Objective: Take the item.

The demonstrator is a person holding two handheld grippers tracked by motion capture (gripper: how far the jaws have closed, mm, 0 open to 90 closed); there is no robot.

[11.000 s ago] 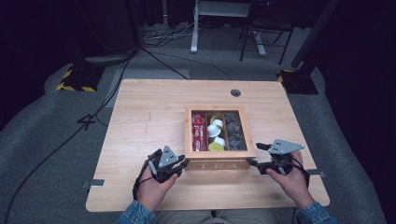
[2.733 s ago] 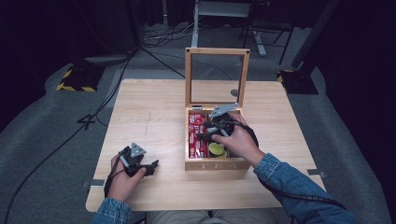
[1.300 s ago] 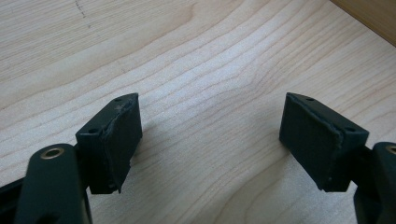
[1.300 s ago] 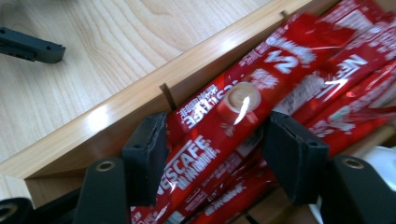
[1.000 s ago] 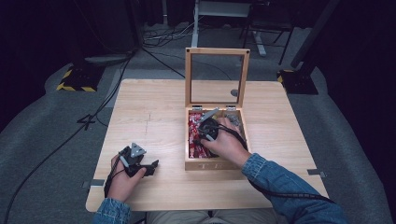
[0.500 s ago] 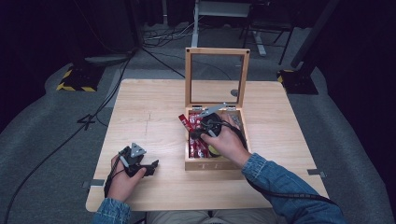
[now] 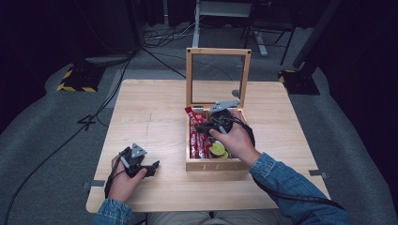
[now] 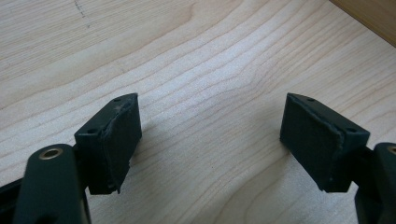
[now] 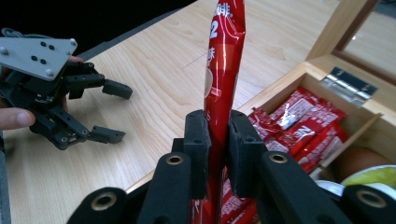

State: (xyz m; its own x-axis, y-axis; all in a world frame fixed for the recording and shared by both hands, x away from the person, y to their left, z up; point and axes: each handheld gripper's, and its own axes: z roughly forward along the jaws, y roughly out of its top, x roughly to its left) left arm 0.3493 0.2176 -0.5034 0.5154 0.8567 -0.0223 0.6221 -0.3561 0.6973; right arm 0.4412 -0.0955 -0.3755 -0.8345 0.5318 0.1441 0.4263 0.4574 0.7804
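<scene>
Red sachet (image 9: pixel 223 70) clamped in right fingers (image 9: pixel 218 154) above wooden table (image 7: pixel 155 112); left fingers (image 8: pixel 210 140) spread; room seemingly dark.

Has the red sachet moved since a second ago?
Yes: the red sachet, clamped in the right gripper, has lifted out of the wooden box, poking toward its left wall.

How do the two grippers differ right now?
The right gripper is shut on a red sachet, lifted above the wooden tea box; the left gripper is open with nothing between its pads. The right is over the box, the left low over bare table. Both have black jaws.
</scene>
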